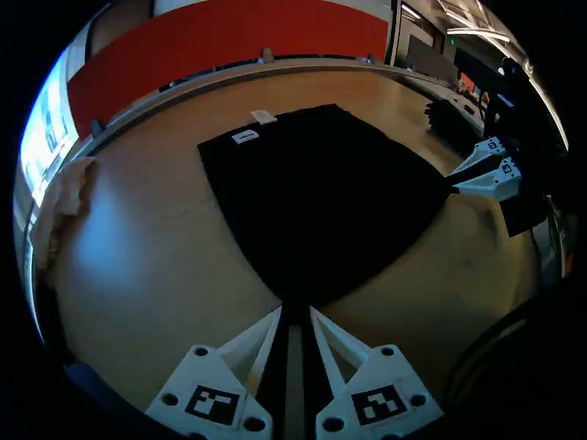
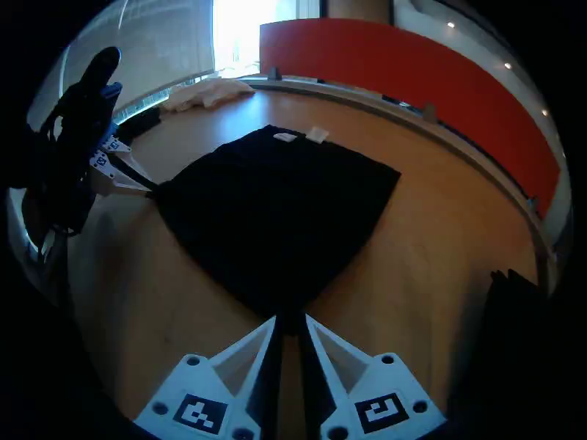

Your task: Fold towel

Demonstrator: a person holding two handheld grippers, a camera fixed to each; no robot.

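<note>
The black towel (image 1: 323,198) lies spread on a wooden table (image 1: 147,242), one corner clamped in the left gripper (image 1: 295,312), another in the right gripper (image 2: 290,319) (both sets of fingers closed on cloth). A red wall panel (image 1: 220,44) runs behind. The right gripper view takes in a bright window (image 2: 249,33); the left gripper view, ceiling lights (image 1: 477,31).

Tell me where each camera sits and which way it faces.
Left gripper view: rides on the left gripper, looking along its own jaws, closed on a corner of the black towel, across the wooden table toward a red panel; the right gripper shows at right.
Right gripper view: rides on the right gripper, jaws closed on another corner, facing a bright window; the left gripper shows at left.
Shared: black towel, wooden table, red panel, a beige cloth, both grippers.
</note>
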